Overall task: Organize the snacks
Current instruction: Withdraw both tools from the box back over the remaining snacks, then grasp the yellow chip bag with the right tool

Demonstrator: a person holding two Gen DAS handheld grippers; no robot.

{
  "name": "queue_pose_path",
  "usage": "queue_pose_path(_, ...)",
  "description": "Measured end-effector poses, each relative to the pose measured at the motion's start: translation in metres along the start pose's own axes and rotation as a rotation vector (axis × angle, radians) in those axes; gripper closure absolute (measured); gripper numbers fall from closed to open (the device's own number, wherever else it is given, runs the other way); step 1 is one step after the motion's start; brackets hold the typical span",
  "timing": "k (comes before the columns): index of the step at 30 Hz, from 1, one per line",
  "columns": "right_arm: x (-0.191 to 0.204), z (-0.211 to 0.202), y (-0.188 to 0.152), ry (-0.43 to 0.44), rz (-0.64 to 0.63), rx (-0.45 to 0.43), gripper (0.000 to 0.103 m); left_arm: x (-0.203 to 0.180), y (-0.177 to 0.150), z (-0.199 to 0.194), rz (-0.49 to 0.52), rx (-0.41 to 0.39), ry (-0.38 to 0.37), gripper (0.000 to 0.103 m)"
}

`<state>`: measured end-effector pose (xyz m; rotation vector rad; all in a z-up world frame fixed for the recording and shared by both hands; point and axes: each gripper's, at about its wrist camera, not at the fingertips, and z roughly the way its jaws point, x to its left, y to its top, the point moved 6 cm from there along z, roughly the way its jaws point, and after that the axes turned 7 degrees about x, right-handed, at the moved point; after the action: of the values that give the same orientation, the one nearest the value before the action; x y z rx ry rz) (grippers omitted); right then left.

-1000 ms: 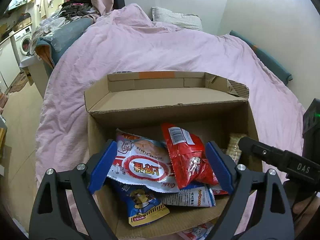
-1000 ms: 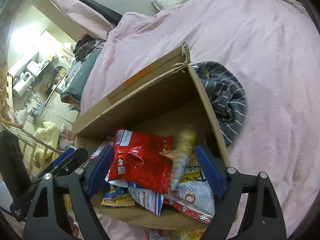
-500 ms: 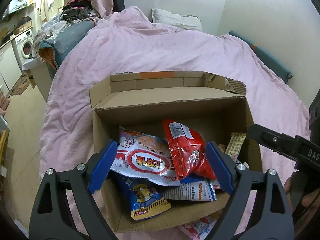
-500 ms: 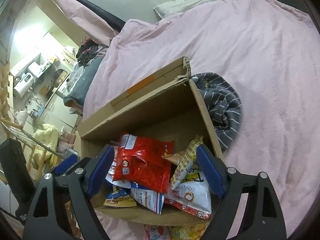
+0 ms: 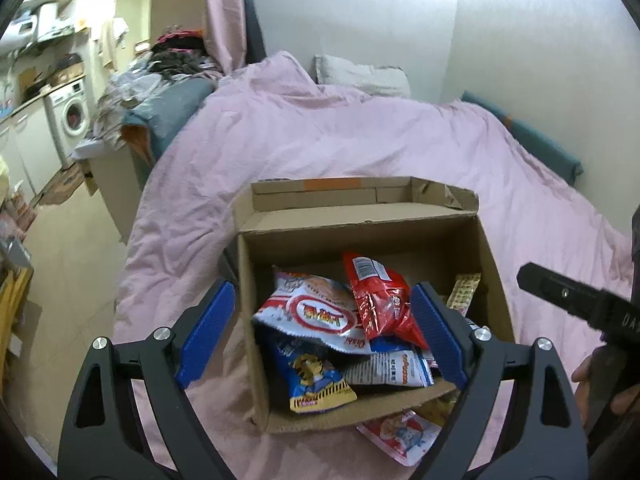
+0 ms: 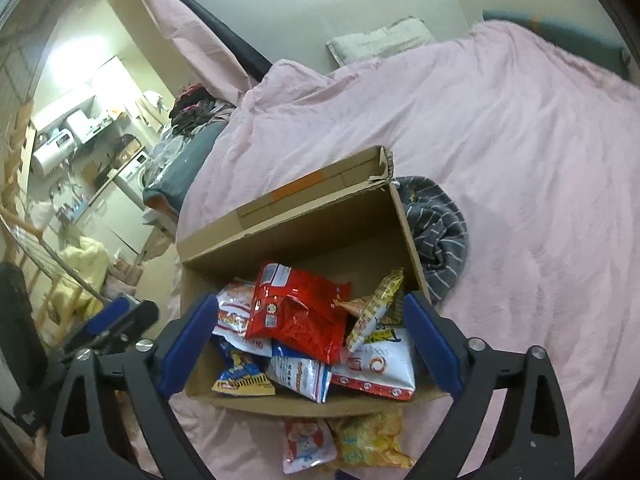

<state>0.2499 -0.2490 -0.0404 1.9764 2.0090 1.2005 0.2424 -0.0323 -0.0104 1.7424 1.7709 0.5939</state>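
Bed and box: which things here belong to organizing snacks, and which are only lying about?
Job:
- box
- red bag on top of the packets inside
- two packets outside, before the box: white, yellow
- left tool, right tool, both holding nothing

Lying about:
- striped cloth
- pillow
- duvet

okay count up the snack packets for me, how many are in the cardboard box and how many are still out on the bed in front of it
In the cardboard box: 7, counting only those that show, such as the red packet and the slim yellow packet
On the bed in front of the box: 2, a white packet and a yellow packet
Total: 9
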Motion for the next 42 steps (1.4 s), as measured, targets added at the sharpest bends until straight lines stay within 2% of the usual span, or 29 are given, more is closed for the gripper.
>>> queue_pose_path(4,0.003,-0.007,-0.011,0.018,0.014,0.010,0.005,0.001,-0.010,-0.016,0.008,-0.017,-0.003,0.014)
queue_pose_path(7,0.003,-0.015,-0.020,0.041,0.036,0.017,0.004,0.006,-0.017,-0.028,-0.021,-0.023,-0.018,0.004)
queue_pose_path(9,0.004,-0.020,-0.026,0.051,0.044,0.016,0.003,0.010,-0.023,-0.034,-0.043,-0.016,-0.032,0.003)
queue_pose_path(13,0.007,-0.027,-0.040,0.018,0.023,0.019,0.000,0.017,-0.036,-0.040,-0.081,0.021,-0.045,0.002)
queue_pose_path(17,0.006,-0.034,-0.057,-0.039,0.022,0.018,0.000,0.015,-0.048,-0.045,-0.031,0.011,-0.002,0.002)
queue_pose_path(22,0.000,-0.035,-0.079,-0.081,0.019,0.054,0.000,0.020,-0.065,-0.049,-0.028,0.015,-0.006,0.002)
queue_pose_path(32,-0.031,-0.028,-0.110,-0.128,0.065,0.158,0.000,0.033,-0.099,-0.038,-0.035,0.109,0.048,0.002)
queue_pose_path(35,-0.039,-0.016,-0.121,-0.120,0.106,0.227,0.000,0.041,-0.108,-0.030,-0.079,0.161,0.042,0.002)
queue_pose_path(38,-0.050,0.002,-0.130,-0.079,0.202,0.307,0.000,0.053,-0.117,-0.021,-0.136,0.225,0.049,0.002)
queue_pose_path(42,-0.059,0.023,-0.133,-0.078,0.269,0.355,0.000,0.063,-0.124,-0.014,-0.185,0.271,0.054,0.002)
